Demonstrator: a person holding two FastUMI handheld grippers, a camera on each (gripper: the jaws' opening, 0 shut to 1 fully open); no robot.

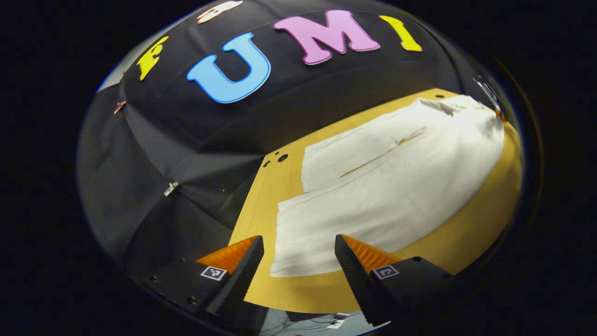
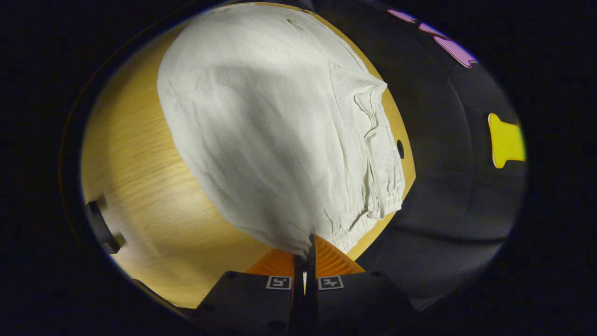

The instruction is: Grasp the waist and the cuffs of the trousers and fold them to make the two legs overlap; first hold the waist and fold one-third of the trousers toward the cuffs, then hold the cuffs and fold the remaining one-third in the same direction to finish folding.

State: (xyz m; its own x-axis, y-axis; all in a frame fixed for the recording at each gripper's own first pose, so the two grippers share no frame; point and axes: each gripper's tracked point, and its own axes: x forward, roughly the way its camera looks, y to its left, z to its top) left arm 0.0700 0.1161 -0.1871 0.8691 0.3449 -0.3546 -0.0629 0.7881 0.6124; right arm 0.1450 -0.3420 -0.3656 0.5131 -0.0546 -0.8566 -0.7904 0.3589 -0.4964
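Observation:
White trousers [image 1: 396,182] lie spread on a wooden table [image 1: 280,186], the two legs side by side with a thin gap between them. In the left gripper view the cuff of the nearer leg [image 1: 303,247] lies just beyond and between the fingers of my left gripper [image 1: 298,247], which is open and holds nothing. In the right gripper view the elastic, gathered waist [image 2: 382,196] lies at the right. My right gripper [image 2: 305,254] is shut on the near corner of the waist, and the trousers [image 2: 270,130] stretch away from it.
The table's edge [image 1: 247,210] runs close to the left of the cuffs, with small holes [image 1: 280,157] near its corner. Black cloth wall hangs behind. A dark fitting [image 2: 100,228] sits at the table's left rim in the right gripper view.

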